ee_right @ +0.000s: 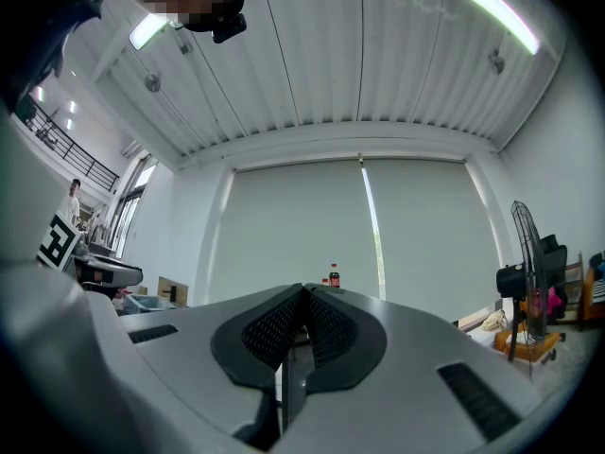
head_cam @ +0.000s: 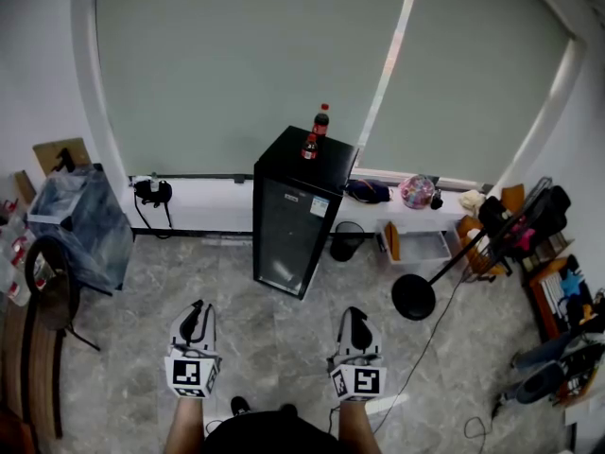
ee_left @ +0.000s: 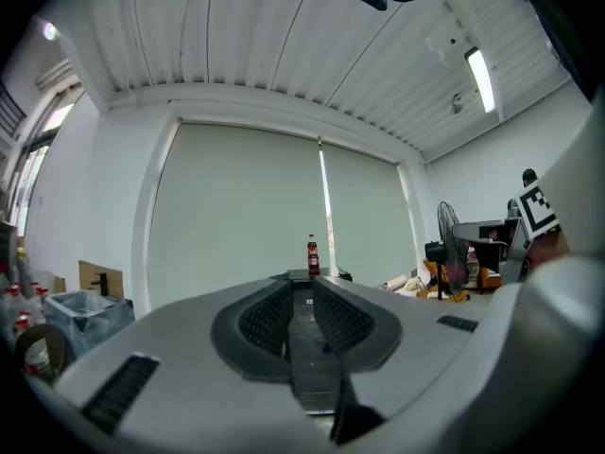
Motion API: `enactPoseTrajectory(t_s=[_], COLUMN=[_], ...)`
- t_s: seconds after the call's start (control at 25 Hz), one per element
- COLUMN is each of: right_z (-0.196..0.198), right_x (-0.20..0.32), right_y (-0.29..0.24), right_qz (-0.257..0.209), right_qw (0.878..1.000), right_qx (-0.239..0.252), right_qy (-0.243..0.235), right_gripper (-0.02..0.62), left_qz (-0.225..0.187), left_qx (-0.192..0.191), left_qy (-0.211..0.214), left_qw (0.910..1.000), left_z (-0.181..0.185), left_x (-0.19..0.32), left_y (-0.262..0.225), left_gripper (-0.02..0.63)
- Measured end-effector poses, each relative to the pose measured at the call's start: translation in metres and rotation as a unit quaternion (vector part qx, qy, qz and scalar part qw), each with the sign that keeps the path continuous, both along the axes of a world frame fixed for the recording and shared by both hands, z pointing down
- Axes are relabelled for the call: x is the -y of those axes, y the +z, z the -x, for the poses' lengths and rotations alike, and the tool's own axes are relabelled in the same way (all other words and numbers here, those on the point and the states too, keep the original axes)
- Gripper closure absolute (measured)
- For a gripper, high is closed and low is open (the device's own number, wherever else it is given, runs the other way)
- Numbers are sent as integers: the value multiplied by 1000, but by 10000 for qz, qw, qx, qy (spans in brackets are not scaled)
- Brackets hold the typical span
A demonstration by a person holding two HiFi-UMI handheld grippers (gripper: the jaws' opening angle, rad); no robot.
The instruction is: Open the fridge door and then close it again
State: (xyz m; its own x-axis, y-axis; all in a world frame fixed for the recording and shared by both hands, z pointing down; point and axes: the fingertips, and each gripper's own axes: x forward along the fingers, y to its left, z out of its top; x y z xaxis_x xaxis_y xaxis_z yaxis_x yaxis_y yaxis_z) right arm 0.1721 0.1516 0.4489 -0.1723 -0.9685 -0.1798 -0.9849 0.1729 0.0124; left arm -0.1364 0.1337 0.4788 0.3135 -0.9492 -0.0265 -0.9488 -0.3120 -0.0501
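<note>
Grey and held low in front of me, my left gripper (head_cam: 197,310) has its jaws a narrow slit apart with nothing between them, while my right gripper (head_cam: 354,316) just to its right has its jaws pressed together, also empty. Far ahead, well apart from both, the black fridge (head_cam: 295,218) stands against the window ledge (head_cam: 213,201) with its door closed. A red-capped bottle (head_cam: 321,121) stands on top of it.

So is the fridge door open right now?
No, the door of the black fridge sits shut, flat against it.
</note>
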Motion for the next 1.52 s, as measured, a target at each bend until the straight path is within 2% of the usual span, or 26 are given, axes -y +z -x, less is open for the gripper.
enactPoseTrajectory(t_s=[0.8, 1.16, 1.52], right_z=[9, 9, 21], right_x=[-4, -6, -6], right_y=[1, 0, -3], right_qz=[-5, -23, -13], right_qw=[10000, 10000, 10000], right_qx=[2, 32, 18], right_qy=[-49, -12, -9], right_gripper=[591, 591, 591], left_qz=[0, -134, -53], left_qx=[223, 70, 53], left_qy=[-84, -116, -84], left_qw=[9997, 9998, 9999], left_z=[8, 14, 22], left_x=[-2, -3, -2], left_y=[3, -3, -1], left_gripper=[305, 196, 172])
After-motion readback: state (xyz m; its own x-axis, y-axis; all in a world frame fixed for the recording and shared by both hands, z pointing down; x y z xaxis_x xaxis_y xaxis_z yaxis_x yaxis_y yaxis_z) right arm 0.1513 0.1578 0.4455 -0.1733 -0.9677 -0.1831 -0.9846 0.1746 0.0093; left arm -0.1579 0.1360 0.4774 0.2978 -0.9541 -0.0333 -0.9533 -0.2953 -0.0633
